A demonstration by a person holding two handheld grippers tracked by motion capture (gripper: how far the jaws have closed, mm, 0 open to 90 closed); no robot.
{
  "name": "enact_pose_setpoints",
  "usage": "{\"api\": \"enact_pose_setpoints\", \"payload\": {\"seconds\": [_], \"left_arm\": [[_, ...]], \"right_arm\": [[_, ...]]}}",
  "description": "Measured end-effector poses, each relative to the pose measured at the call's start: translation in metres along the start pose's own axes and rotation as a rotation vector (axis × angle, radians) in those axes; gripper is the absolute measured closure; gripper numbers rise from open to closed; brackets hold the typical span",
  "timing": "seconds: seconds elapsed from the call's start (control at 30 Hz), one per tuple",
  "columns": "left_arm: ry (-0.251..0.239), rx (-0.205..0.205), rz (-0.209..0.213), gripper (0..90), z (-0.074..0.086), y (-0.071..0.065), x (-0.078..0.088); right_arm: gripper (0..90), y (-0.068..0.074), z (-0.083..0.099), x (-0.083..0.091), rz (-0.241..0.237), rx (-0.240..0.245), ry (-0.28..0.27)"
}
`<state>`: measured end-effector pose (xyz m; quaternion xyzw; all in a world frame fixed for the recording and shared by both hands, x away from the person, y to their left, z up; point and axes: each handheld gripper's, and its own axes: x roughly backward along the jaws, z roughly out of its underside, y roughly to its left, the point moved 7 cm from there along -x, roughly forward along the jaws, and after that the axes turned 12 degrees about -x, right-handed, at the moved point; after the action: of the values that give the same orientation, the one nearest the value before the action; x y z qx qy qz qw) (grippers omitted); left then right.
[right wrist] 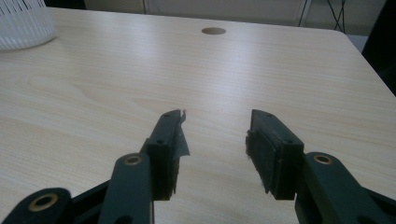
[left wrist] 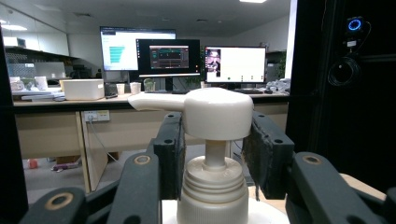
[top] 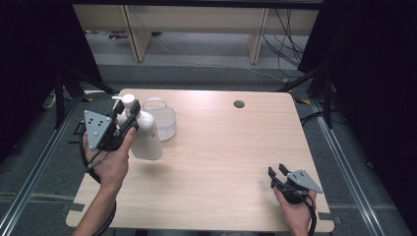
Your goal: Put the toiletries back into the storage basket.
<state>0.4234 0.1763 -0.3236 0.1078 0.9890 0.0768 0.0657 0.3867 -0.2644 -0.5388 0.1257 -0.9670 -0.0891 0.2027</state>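
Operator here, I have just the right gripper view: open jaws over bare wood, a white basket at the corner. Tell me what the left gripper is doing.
Observer: The left gripper is at the table's far left, its jaws around a white pump bottle's neck.
Operator: Say whether it has gripped.
Observer: In the left gripper view the pads flank the pump stem with gaps on both sides, so not yet.
Operator: Place the basket.
Observer: The basket stands right behind the bottle.

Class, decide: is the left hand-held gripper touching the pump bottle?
Cannot tell. In the left gripper view the left hand-held gripper has its jaws flanking the pump bottle at its neck, slim gaps seemingly remaining.
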Motion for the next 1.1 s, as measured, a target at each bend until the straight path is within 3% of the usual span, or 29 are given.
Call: {"api": "enact_pose_setpoints", "payload": {"seconds": [1.1], "left_arm": [[-0.039,-0.012,-0.008,59.4,-0.022,0.008,-0.021]], "right_arm": [[54.8,0.000,0.000,0.000,-0.001,0.000,-0.003]]}}
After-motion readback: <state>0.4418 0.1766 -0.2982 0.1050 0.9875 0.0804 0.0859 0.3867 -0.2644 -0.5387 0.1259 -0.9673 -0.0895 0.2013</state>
